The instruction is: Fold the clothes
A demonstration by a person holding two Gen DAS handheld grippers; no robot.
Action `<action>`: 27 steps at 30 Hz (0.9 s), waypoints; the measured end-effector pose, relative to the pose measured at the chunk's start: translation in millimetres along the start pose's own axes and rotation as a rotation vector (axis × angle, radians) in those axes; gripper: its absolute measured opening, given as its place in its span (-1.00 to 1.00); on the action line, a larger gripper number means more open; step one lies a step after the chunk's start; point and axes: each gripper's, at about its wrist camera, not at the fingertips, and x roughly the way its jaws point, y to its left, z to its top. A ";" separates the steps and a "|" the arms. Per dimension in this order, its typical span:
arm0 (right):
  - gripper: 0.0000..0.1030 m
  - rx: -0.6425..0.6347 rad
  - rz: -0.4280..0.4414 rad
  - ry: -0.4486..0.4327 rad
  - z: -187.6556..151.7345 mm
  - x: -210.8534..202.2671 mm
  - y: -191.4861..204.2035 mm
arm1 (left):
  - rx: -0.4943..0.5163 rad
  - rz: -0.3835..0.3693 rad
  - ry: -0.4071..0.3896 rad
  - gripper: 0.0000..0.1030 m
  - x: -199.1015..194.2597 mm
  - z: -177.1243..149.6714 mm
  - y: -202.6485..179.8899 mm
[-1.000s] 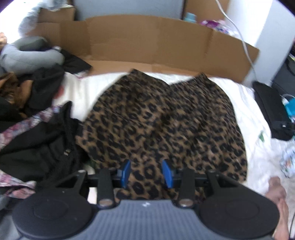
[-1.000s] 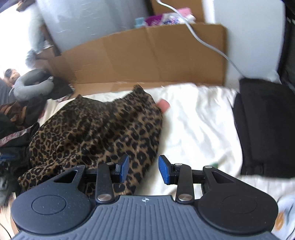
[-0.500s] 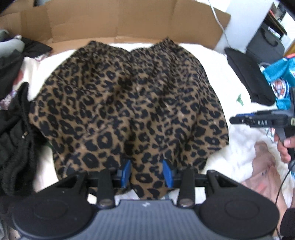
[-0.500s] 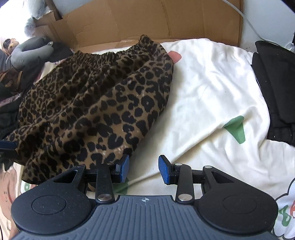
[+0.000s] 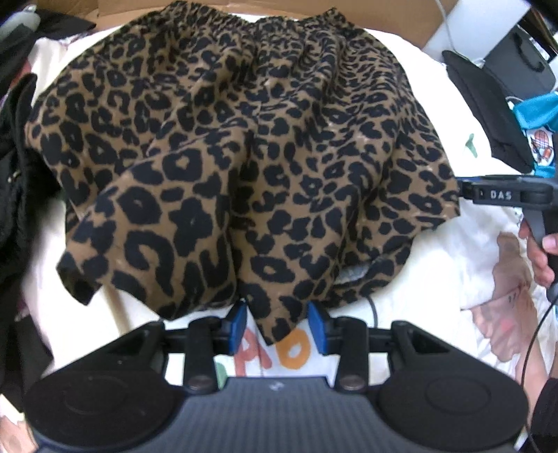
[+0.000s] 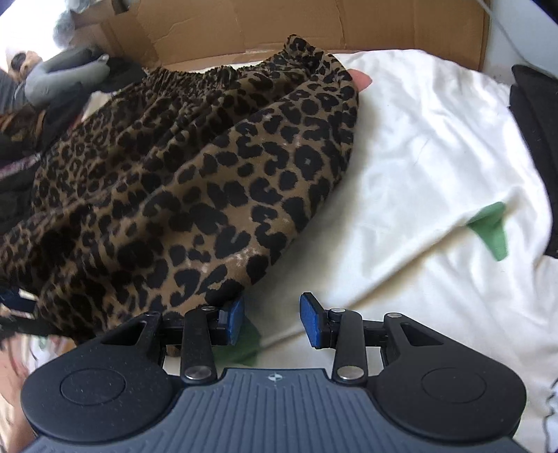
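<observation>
leopard skirt (image 5: 244, 146), waistband far (hem near)

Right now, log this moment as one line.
task: fold clothes | leopard skirt flat on white sheet | left gripper open at hem | right gripper open at skirt's edge

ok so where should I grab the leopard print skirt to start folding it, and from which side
Probably the hem. The leopard print skirt lies flat on the white bedding with its gathered waistband at the far side and the loose hem nearest. The open left gripper already straddles a hanging hem point; come in low from the near edge and pinch there.
</observation>
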 end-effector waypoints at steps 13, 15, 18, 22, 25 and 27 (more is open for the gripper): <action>0.31 0.082 0.030 -0.037 30.1 26.3 19.1 | -0.147 -0.042 -0.165 -0.87 -18.0 6.0 23.4; 0.40 0.078 0.031 -0.039 29.9 32.1 20.9 | -0.188 -0.045 -0.199 -0.89 -23.5 6.5 31.1; 0.48 0.070 0.032 -0.043 29.6 40.1 23.5 | -0.226 -0.033 -0.233 -0.90 -29.5 6.1 40.0; 0.18 0.046 0.030 -0.062 27.9 39.5 25.6 | -0.244 -0.027 -0.235 -0.90 -29.1 4.5 46.1; -0.46 0.012 0.041 -0.064 29.2 37.4 26.6 | -0.236 -0.025 -0.232 -0.90 -28.4 3.1 43.4; -0.67 0.005 0.054 -0.059 32.2 34.9 25.8 | -0.231 -0.024 -0.232 -0.90 -28.4 3.1 41.6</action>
